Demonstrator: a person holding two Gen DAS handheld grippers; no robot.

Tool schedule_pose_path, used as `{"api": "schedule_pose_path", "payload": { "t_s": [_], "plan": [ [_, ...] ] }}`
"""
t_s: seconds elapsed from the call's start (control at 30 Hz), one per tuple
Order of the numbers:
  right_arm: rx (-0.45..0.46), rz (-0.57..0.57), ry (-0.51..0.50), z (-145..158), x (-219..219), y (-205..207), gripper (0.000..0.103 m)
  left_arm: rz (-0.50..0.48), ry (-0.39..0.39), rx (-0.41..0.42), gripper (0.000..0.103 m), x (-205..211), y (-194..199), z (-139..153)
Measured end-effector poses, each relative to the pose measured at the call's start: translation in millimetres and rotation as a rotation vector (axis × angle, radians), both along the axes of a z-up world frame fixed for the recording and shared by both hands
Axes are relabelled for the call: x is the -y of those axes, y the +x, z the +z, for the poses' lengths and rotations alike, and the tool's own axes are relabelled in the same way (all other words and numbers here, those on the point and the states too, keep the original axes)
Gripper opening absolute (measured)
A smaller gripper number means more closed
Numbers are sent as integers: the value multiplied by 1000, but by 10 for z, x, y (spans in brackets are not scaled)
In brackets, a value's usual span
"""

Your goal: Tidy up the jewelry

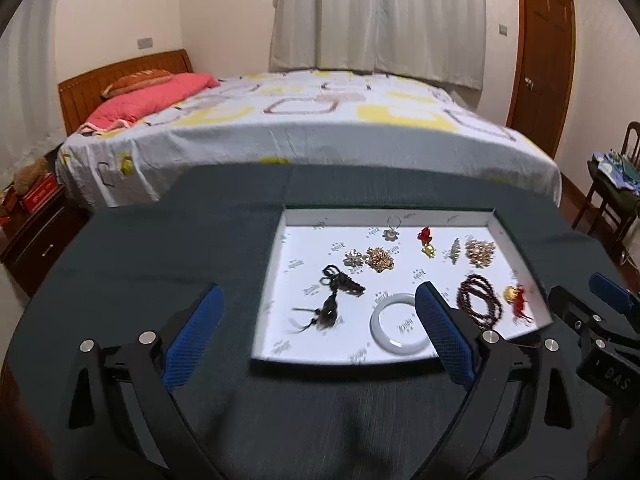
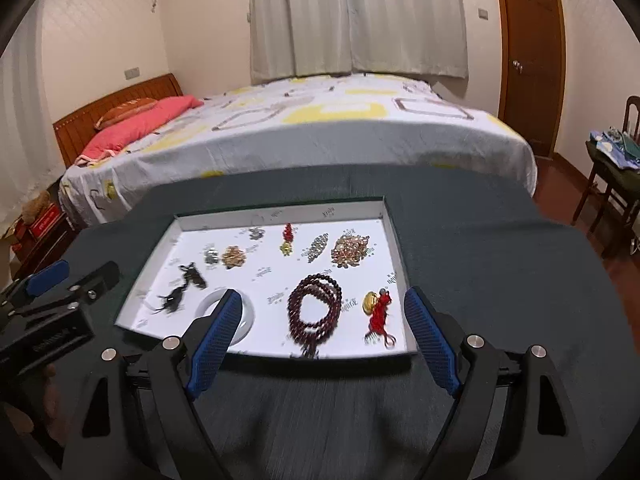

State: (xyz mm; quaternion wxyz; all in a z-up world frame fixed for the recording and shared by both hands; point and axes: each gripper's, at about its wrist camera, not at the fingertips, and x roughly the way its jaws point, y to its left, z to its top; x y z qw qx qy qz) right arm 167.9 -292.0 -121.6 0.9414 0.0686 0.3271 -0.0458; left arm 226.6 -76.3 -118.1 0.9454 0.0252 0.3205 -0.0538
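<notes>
Jewelry is lying spread in a white tray on the dark tabletop. Left tool is hovering wide open, gripping nothing, its fingers framing a white bangle at 1 o'clock. Right tool is gaping wide too, empty, with dark red beads between its fingers and a red tassel charm at 2 o'clock.
</notes>
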Motion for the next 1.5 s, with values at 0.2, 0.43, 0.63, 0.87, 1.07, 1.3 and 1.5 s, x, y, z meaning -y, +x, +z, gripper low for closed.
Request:
{"api": "schedule_pose_path", "payload": {
  "t_s": [0.2, 0.43, 0.63, 0.87, 1.07, 1.3, 1.5],
  "plan": [
    [70, 19, -12, 346, -111, -464, 80, 21, -3, 53, 95, -186, -516, 364],
    [146, 30, -45, 739, -188, -956, 83, 55, -24, 115, 95, -430, -1074, 731],
    [202, 22, -61, 1003, -185, -1288, 84, 80, -37, 163, 95, -642, -1442, 962],
    [263, 10, -87, 1201, -219, -1550, 84, 93, -46, 219, 95, -779, -1733, 1156],
    [275, 19, -102, 1226, -282, -1659, 84, 84, -57, 227, 96, -785, -1806, 1196],
    [290, 13, -104, 1245, -311, -1724, 84, 72, -60, 237, 96, -771, -1843, 1211],
    [293, 11, -104, 1257, -306, -1757, 84, 70, -64, 237, 96, -779, -1842, 1213]
  ]
}}
